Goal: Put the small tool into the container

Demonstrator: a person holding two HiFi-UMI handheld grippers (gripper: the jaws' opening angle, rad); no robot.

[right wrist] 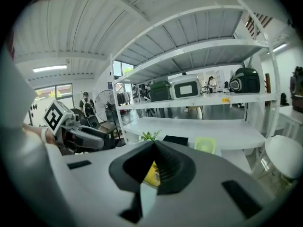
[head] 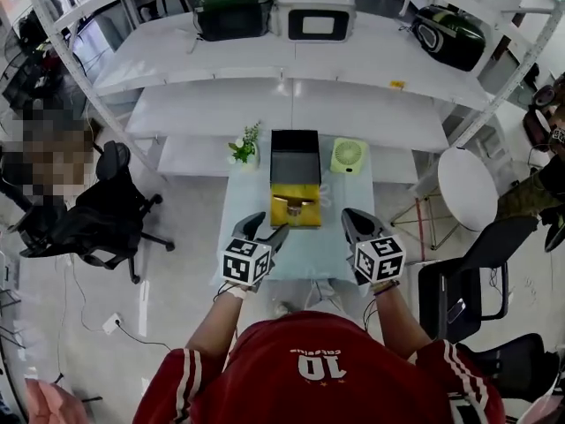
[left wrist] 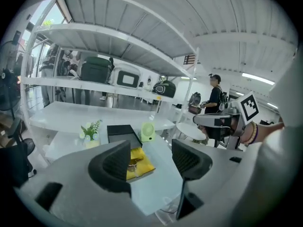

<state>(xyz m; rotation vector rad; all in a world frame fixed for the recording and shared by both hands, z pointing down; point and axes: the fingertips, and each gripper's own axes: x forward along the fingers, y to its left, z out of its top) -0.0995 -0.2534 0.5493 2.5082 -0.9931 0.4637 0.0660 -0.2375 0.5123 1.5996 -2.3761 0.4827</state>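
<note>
The left arm (head: 214,323) and right arm (head: 395,318) reach forward, side by side, in the lower middle of the frame. The left gripper (head: 267,230) has its jaws wide apart, holding nothing. The right gripper (head: 351,217) has its jaws pressed together, empty.

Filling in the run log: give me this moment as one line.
left gripper open; right gripper shut; small tool on yellow pad; container behind it

To me the table top (head: 309,250) looked smooth and faintly glossy — the black container (head: 295,155) matt, the yellow tray (head: 284,193) before it shiny like foil. The left gripper (left wrist: 151,157) had ribbed, matt black pads (left wrist: 116,163); its shell was dull grey plastic.
</note>
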